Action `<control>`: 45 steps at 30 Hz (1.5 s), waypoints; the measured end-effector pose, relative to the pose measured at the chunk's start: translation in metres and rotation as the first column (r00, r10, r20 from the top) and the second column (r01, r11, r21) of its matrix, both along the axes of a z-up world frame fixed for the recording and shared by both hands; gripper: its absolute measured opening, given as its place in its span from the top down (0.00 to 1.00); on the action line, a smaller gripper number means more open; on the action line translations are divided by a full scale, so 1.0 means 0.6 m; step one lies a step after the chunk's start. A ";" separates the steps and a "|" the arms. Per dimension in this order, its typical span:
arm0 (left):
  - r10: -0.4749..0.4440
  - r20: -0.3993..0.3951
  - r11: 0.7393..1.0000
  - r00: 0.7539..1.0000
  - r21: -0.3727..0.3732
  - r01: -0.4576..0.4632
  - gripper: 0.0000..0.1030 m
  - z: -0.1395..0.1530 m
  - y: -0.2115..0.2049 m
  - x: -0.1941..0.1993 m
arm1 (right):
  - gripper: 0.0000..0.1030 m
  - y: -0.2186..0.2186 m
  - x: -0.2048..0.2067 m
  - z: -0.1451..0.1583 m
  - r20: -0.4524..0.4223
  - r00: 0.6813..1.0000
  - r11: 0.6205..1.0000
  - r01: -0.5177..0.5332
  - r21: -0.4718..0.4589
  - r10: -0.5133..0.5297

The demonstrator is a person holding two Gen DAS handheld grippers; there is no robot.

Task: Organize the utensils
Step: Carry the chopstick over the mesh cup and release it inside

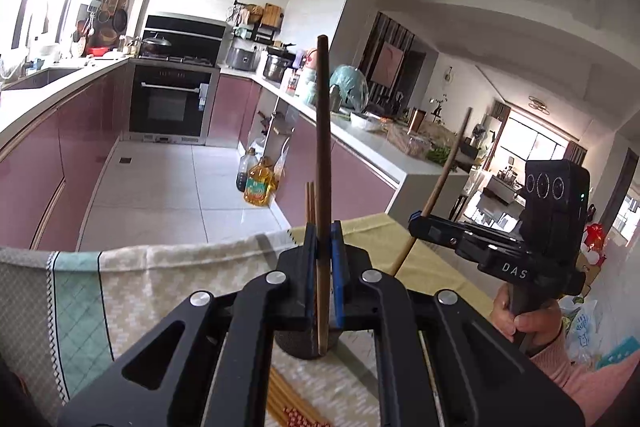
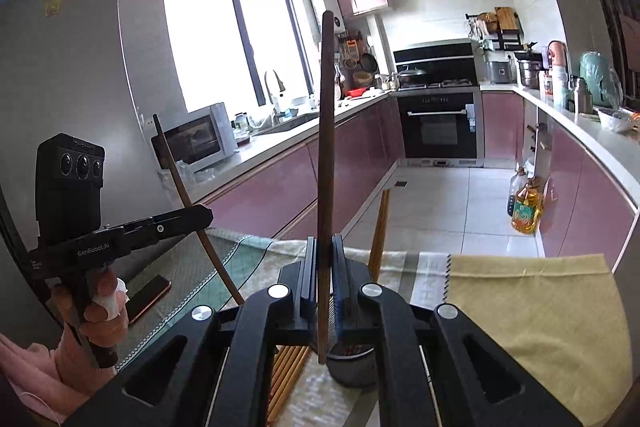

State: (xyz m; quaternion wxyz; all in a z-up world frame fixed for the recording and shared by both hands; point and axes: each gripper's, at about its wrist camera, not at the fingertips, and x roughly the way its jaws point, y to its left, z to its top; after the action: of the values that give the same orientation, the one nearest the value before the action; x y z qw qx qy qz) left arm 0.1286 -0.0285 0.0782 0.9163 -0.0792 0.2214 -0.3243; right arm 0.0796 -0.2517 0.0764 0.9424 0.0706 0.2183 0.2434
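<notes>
My left gripper [image 1: 323, 233] is shut on a dark brown chopstick [image 1: 323, 131] held upright, its lower end above a dark mesh holder [image 1: 306, 345]. My right gripper [image 2: 323, 247] is shut on another dark brown chopstick [image 2: 325, 163], upright, its tip over the same mesh holder [image 2: 352, 367]. Each gripper shows in the other's view, the right [image 1: 416, 217] and the left [image 2: 208, 213], each with its chopstick slanted. Two light chopsticks [image 2: 380, 227] stand in the holder. Several light chopsticks [image 2: 286, 375] lie on the cloth beside it.
The table carries a patterned cloth [image 1: 160, 287] and a yellow cloth [image 2: 540, 307]. A phone [image 2: 150, 297] lies at the left. Beyond are pink kitchen cabinets [image 2: 280, 195], an oven [image 2: 438, 127] and oil bottles [image 2: 526, 211] on the floor.
</notes>
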 end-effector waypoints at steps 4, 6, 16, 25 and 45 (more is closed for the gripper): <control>0.015 0.021 1.000 1.000 -0.002 -0.015 0.93 0.014 -0.018 0.014 | 0.94 -0.008 0.017 0.001 -0.001 1.000 1.000 0.015 -0.003 -0.015; 0.024 0.024 1.000 0.999 0.003 -0.024 0.93 0.016 -0.029 0.022 | 0.94 -0.010 0.025 0.001 -0.002 1.000 1.000 0.017 -0.003 -0.017; 0.014 -0.004 0.997 1.000 0.076 -0.014 0.93 -0.004 -0.078 0.046 | 0.94 -0.007 0.053 -0.020 -0.046 0.999 1.000 0.022 -0.005 -0.022; -0.060 -0.099 0.962 0.993 0.259 0.084 0.93 -0.063 -0.117 0.063 | 0.94 0.021 0.081 -0.077 -0.215 0.977 0.995 -0.034 -0.094 0.013; 0.042 -0.121 0.961 0.992 0.277 -0.007 0.71 -0.118 -0.100 0.083 | 0.70 0.002 0.084 -0.108 -0.241 0.970 0.998 0.025 -0.059 -0.038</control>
State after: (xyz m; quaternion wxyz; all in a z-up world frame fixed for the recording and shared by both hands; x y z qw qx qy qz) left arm 0.1785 -0.0886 0.0071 0.9066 0.0264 0.3204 -0.2733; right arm 0.1298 -0.2504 0.0118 0.9141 0.0768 0.3371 0.2118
